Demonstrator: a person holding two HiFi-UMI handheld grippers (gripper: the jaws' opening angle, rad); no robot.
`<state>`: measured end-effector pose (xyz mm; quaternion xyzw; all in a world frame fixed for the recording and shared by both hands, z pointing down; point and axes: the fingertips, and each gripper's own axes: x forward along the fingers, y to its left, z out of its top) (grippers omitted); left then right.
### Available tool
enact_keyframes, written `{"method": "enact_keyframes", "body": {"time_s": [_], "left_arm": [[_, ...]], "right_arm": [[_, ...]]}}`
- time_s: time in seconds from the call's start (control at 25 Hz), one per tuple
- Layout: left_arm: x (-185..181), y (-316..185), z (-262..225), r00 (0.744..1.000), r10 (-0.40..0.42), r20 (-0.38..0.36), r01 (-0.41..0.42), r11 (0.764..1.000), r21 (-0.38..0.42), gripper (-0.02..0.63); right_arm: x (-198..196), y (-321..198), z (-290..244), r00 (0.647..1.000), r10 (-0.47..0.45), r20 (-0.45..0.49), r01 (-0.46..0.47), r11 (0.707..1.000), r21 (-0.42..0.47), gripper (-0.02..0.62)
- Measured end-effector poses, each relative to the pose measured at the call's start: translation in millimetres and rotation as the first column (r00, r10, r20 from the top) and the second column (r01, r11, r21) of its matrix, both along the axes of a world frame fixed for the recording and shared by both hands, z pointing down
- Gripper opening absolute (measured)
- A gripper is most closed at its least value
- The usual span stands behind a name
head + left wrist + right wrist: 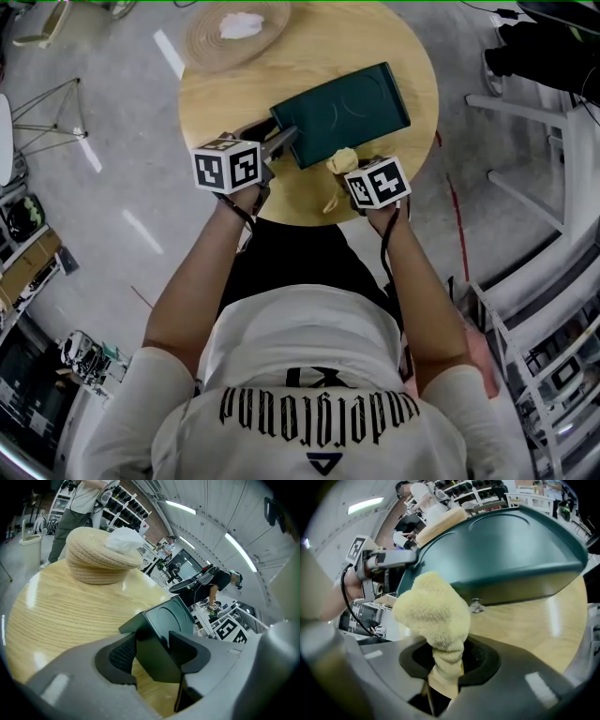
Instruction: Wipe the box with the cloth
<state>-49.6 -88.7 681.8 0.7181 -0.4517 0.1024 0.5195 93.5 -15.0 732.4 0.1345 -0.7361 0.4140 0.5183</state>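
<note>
Round light-wood worktop (412,56), seen from above in the head view. A dark green flat rectangular box (347,108) lies skewed across its middle, with one corner reaching toward the near-left edge. A shallow round basket of woven straw (202,47) overhangs the far-left edge and holds a crumpled white wad (241,25).

The left gripper (281,141) meets the box at that near-left corner. The right gripper (345,173) sits just off the box's near long side, above the near edge of the worktop.

Only the left gripper view shows the grip. The left gripper (154,656) is closed nearly all the way, and the corner of the box (171,620) is pinched between its two dark pads. Beyond it are the basket (98,564) and the wad (124,538).

Only the right gripper view shows the box (501,550) from the side. Its near side appears raised off the wood (534,620), with a small metal fitting beneath that side.

The right gripper (445,660) is clamped on the neck of a pale yellow terry cloth (433,611). The bunched head of the cloth stands above the jaws at the box's near side. Whether the two touch cannot be told. In the head view the cloth (341,159) shows only as a small tuft.
</note>
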Motion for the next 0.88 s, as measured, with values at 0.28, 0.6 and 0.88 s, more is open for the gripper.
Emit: {"method": "enact_keyframes", "body": {"time_s": [0.28,0.6,0.88], "left_arm": [[1,0,1,1.0,0.006,0.001,-0.006,1.0,-0.003,0.233],[1,1,2,1.0,0.01,-0.001,-0.01,1.0,-0.012,0.235],[1,1,3,1.0,0.014,0.004,-0.014,1.0,-0.018,0.236]], "right_arm": [[61,-45,-7,0.993,0.102,-0.055,-0.099,0.993,0.062,0.114],[117,-104,-10,0.986,0.105,-0.127,-0.085,0.985,0.153,0.115],[150,-131,-7,0.955,-0.117,-0.273,0.179,0.961,0.213,0.115]]}}
